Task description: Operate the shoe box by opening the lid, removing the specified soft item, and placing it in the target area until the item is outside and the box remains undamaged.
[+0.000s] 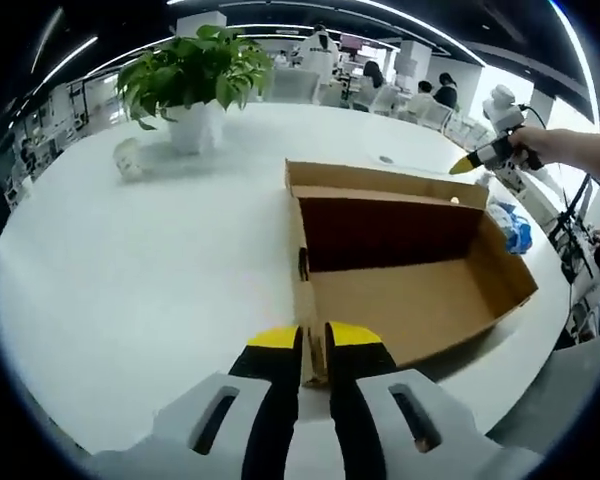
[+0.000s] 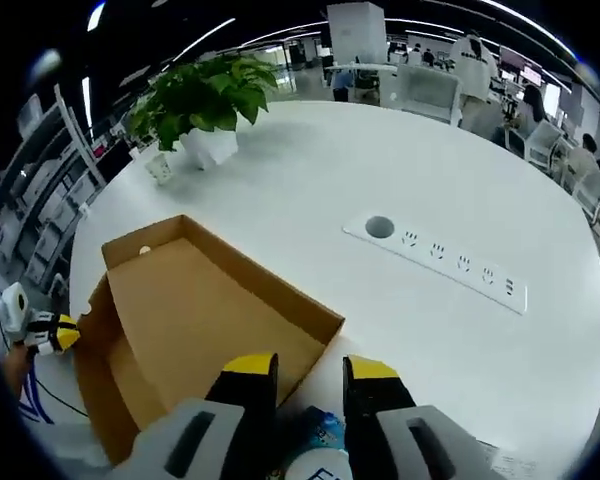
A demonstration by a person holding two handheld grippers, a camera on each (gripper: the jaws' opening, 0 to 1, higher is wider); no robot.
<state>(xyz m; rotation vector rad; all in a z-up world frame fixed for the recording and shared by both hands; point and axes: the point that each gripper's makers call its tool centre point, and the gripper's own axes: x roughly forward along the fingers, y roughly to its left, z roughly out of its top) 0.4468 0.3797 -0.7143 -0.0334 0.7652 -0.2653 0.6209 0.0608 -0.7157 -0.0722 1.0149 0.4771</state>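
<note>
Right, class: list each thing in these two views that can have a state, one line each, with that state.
Shoe box: open, inside looks empty.
Box lid: swung open, hinged to the box.
Left gripper: shut on the box's near wall.
Right gripper: open, above a blue and white soft item.
Potted plant: upright on the table.
Power strip: flush in the table, nothing plugged in.

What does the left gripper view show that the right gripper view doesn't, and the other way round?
Left gripper view: the left gripper clamped on the cardboard box's near wall, and a hand holding the right gripper. Right gripper view: the row of sockets in the white table, past the open right gripper's jaws. Both: the box, the potted plant, the blue-white soft item beside the box.
</note>
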